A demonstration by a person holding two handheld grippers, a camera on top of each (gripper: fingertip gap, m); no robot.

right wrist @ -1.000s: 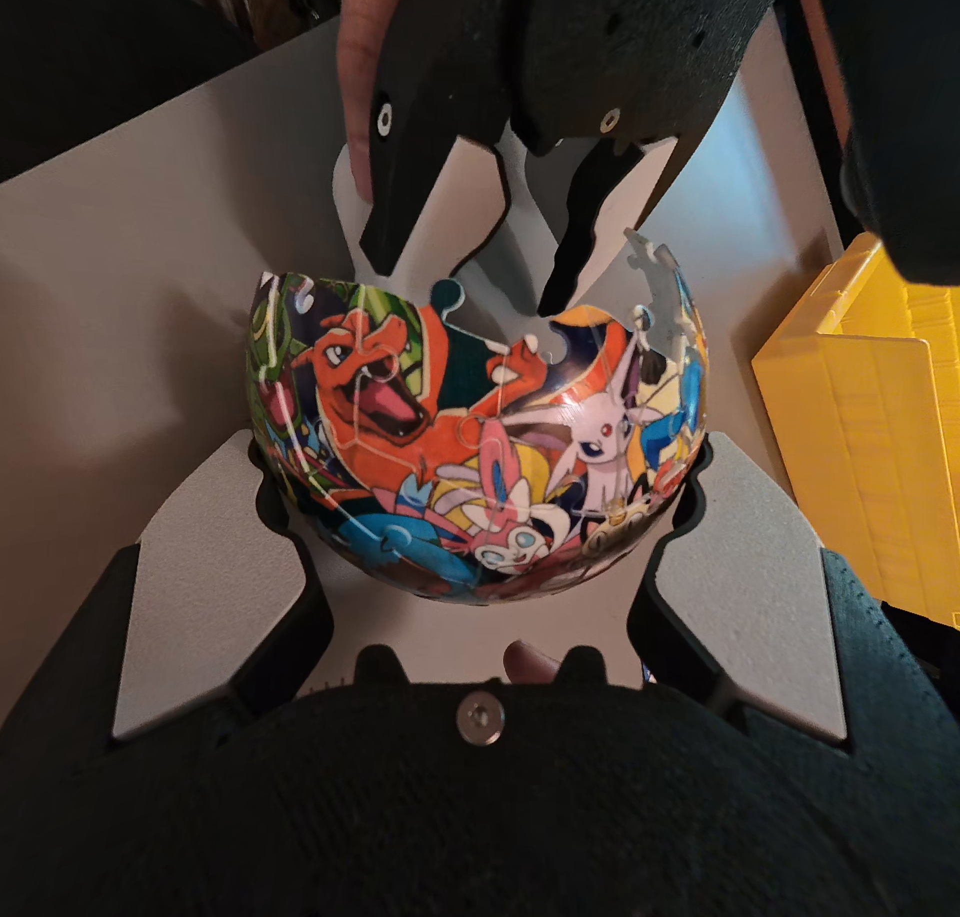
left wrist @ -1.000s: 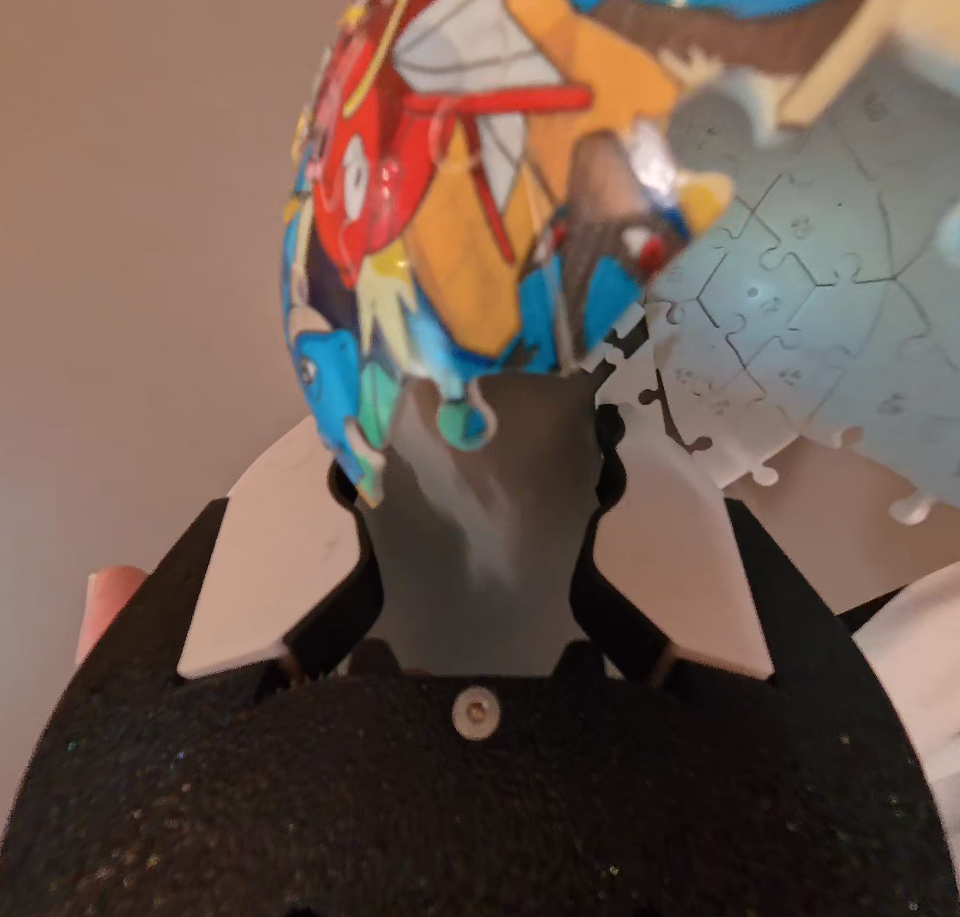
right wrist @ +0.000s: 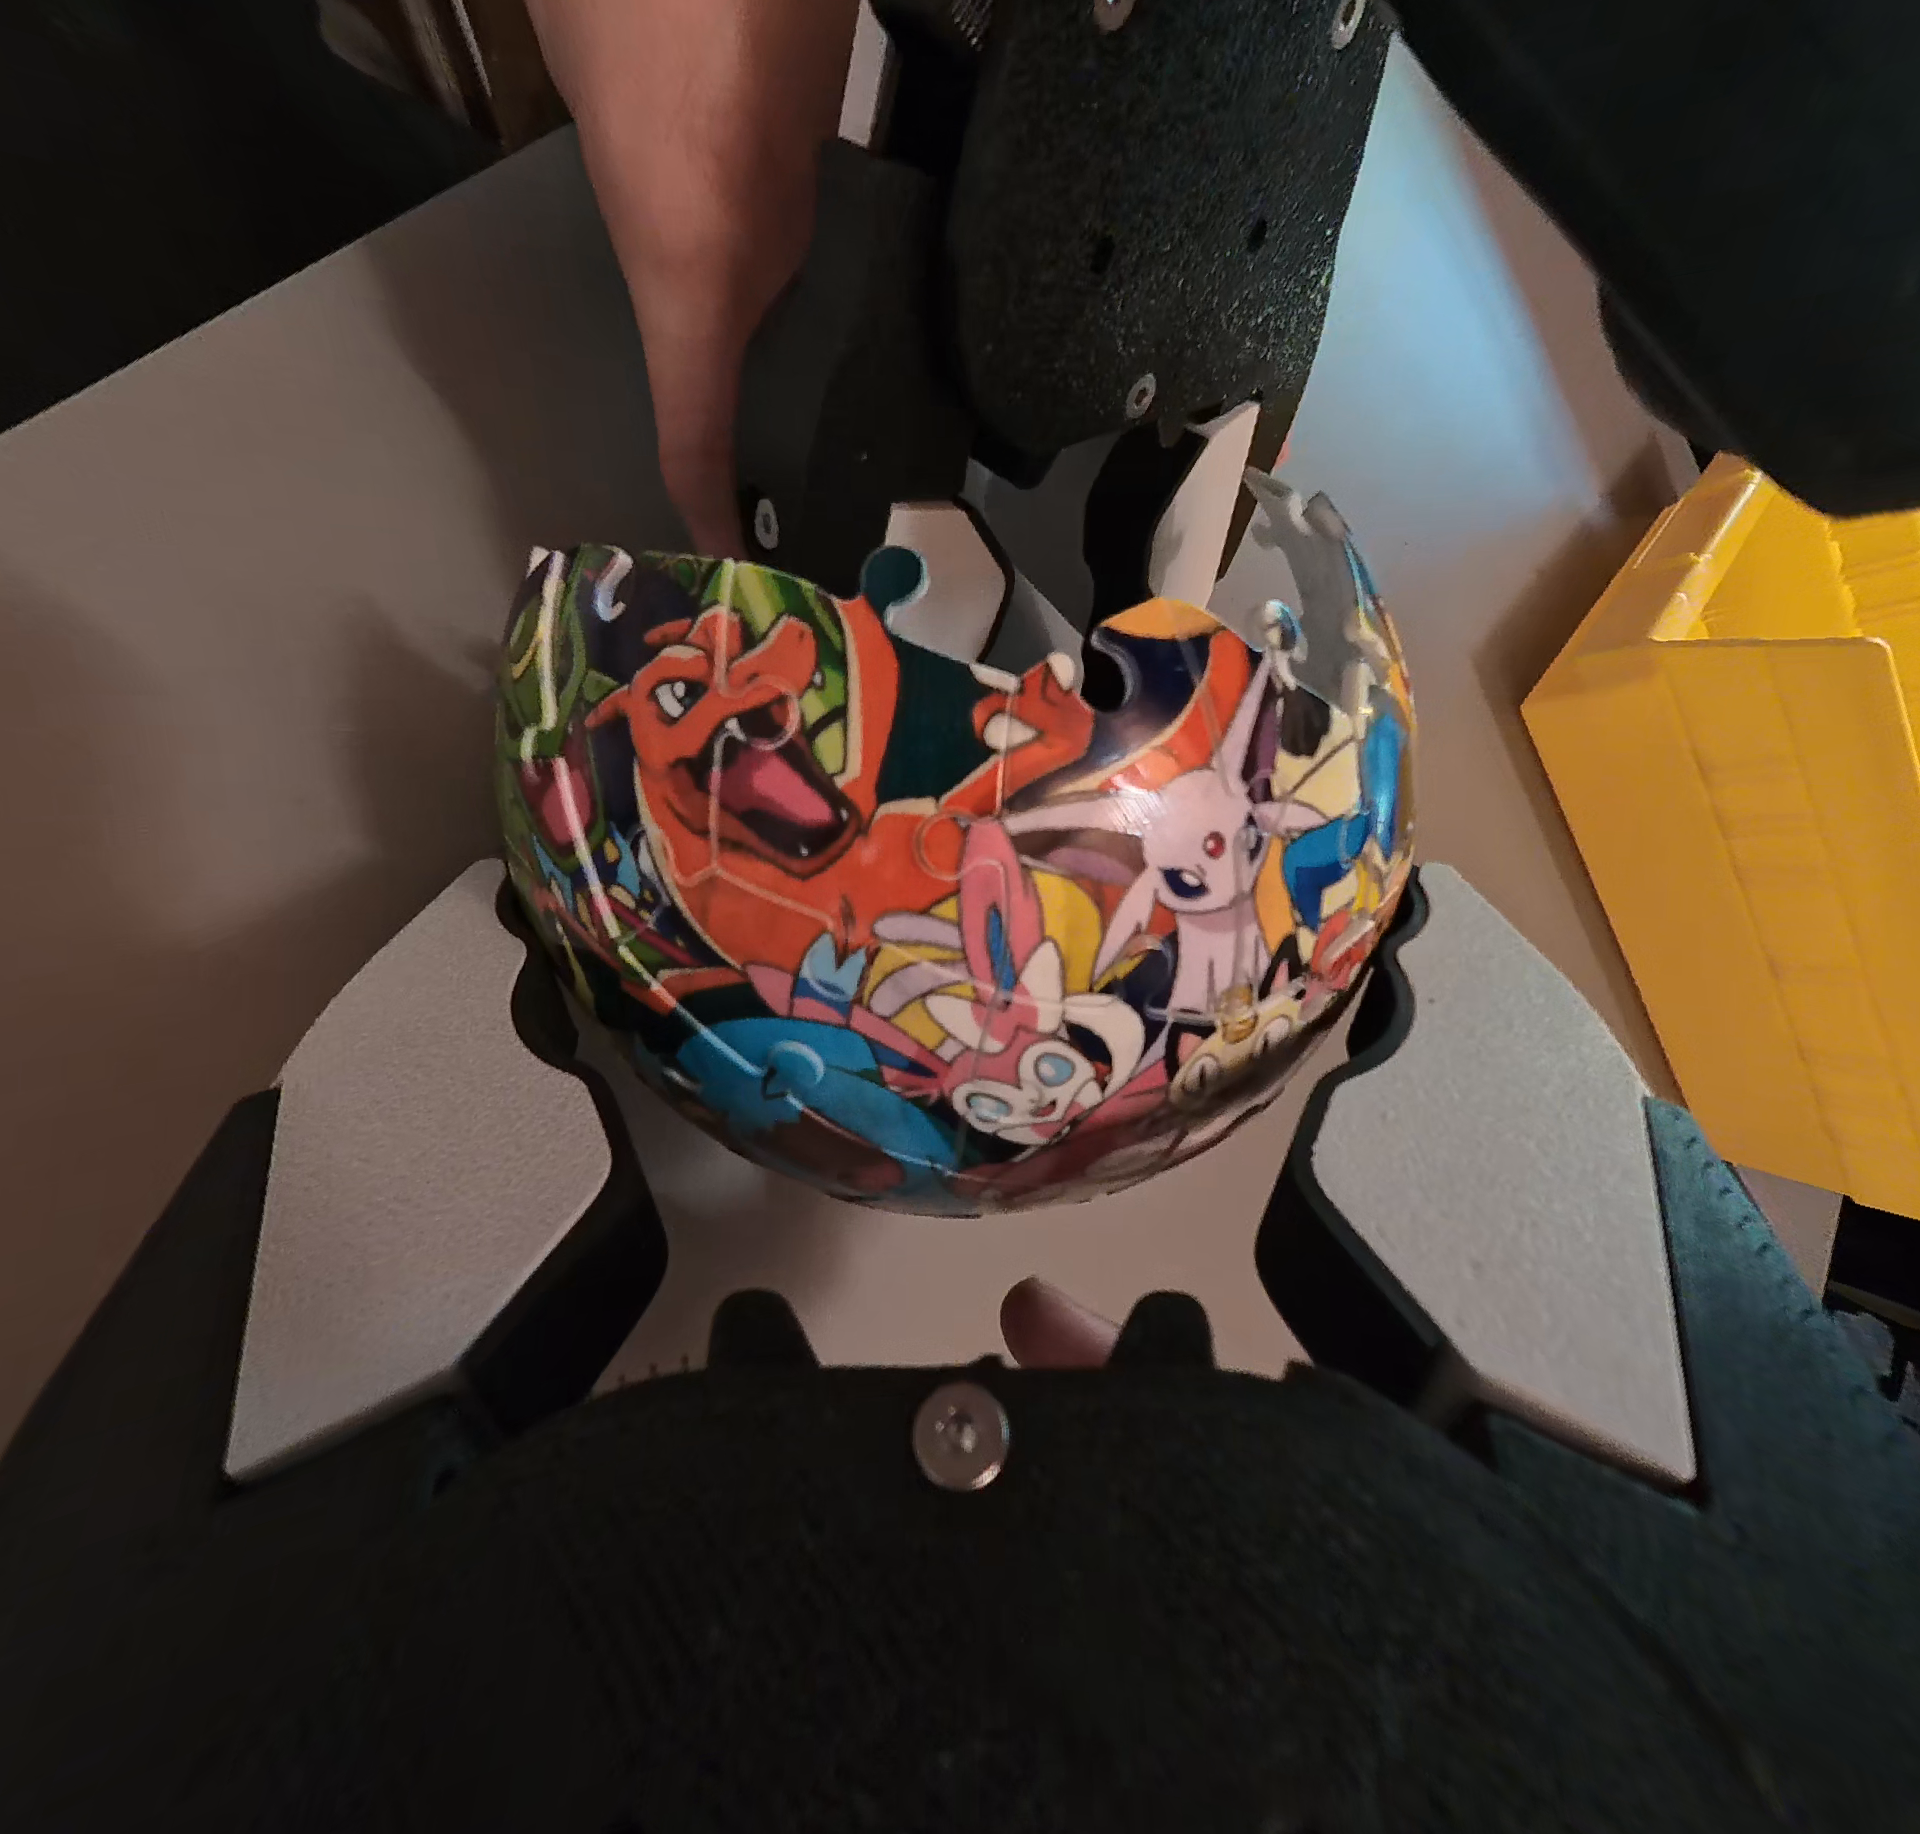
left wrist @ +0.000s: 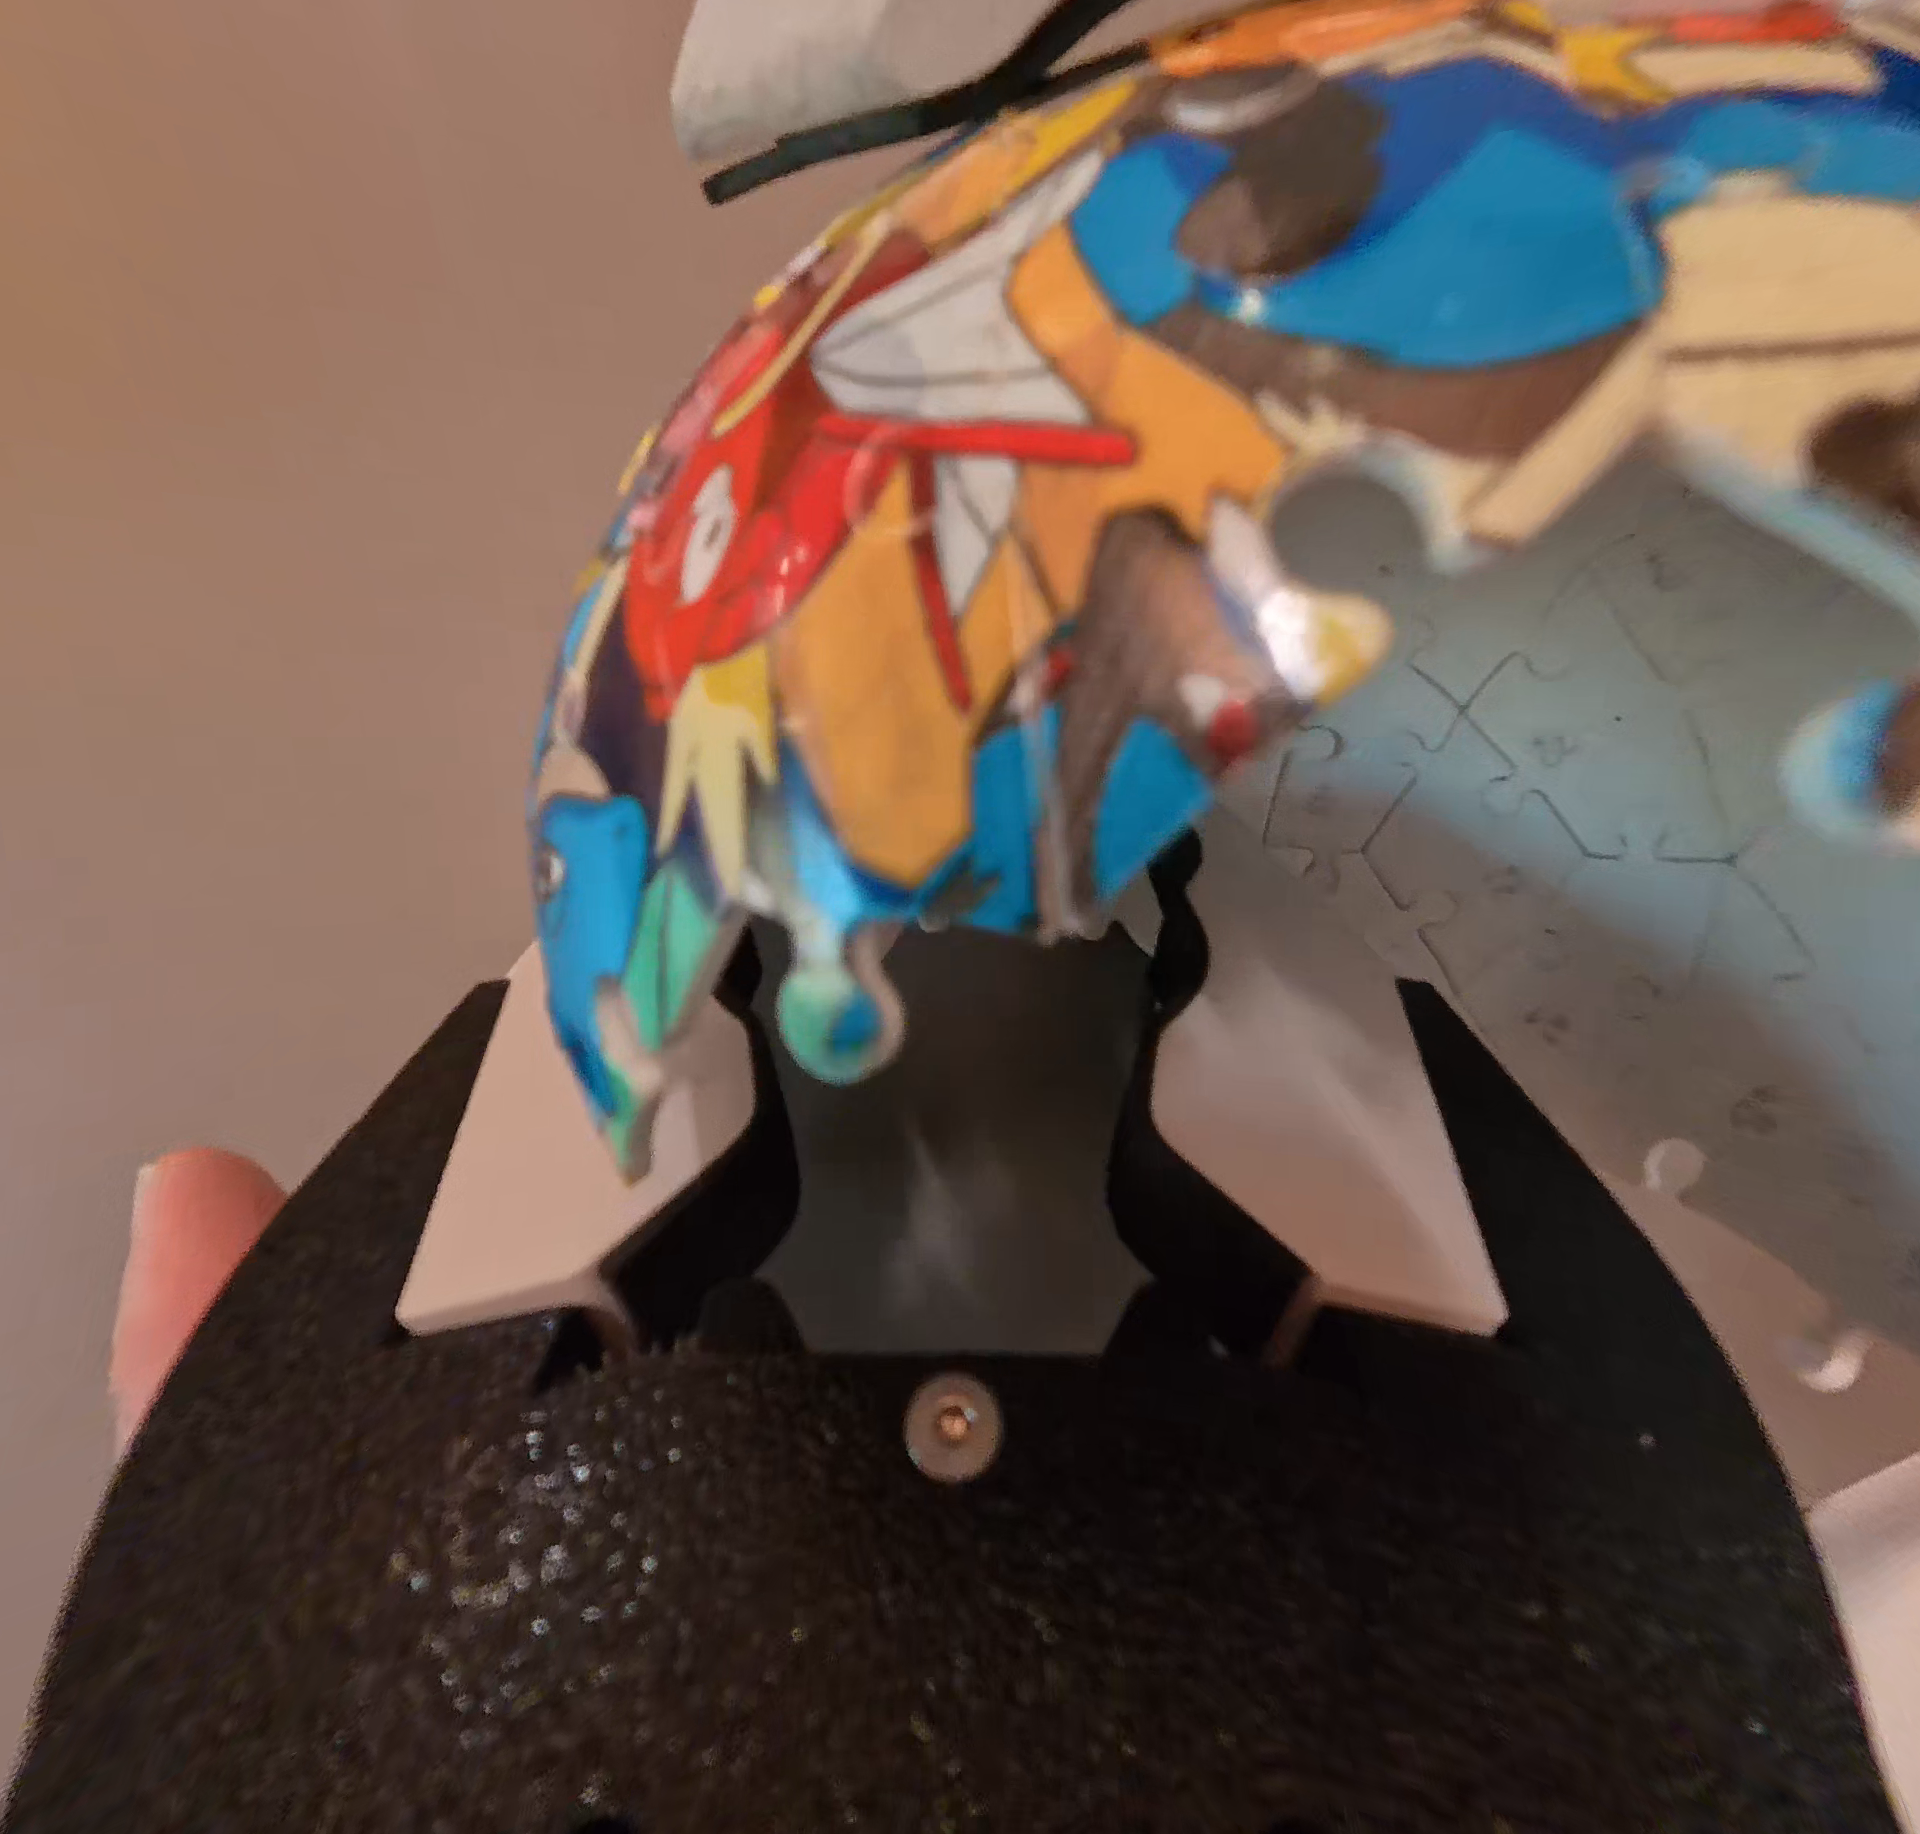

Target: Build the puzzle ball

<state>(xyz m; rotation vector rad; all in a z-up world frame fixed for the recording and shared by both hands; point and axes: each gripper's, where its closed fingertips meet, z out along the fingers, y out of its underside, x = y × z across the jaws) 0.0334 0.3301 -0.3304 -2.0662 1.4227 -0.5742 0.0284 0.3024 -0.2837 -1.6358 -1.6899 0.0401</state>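
Now my right tool clamps the half-built ball while my left tool, nearly closed, works its rim; squeezing harder could pop pieces loose.

Opposed close wrist views, both sharing puzzle ball

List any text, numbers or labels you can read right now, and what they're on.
Nothing is legible.
Grey inner side of the puzzle ball: small marks on the piece backs, too blurred to read.
Outside of the puzzle ball: cartoon artwork only, no words visible.
yellow box: no writing visible.
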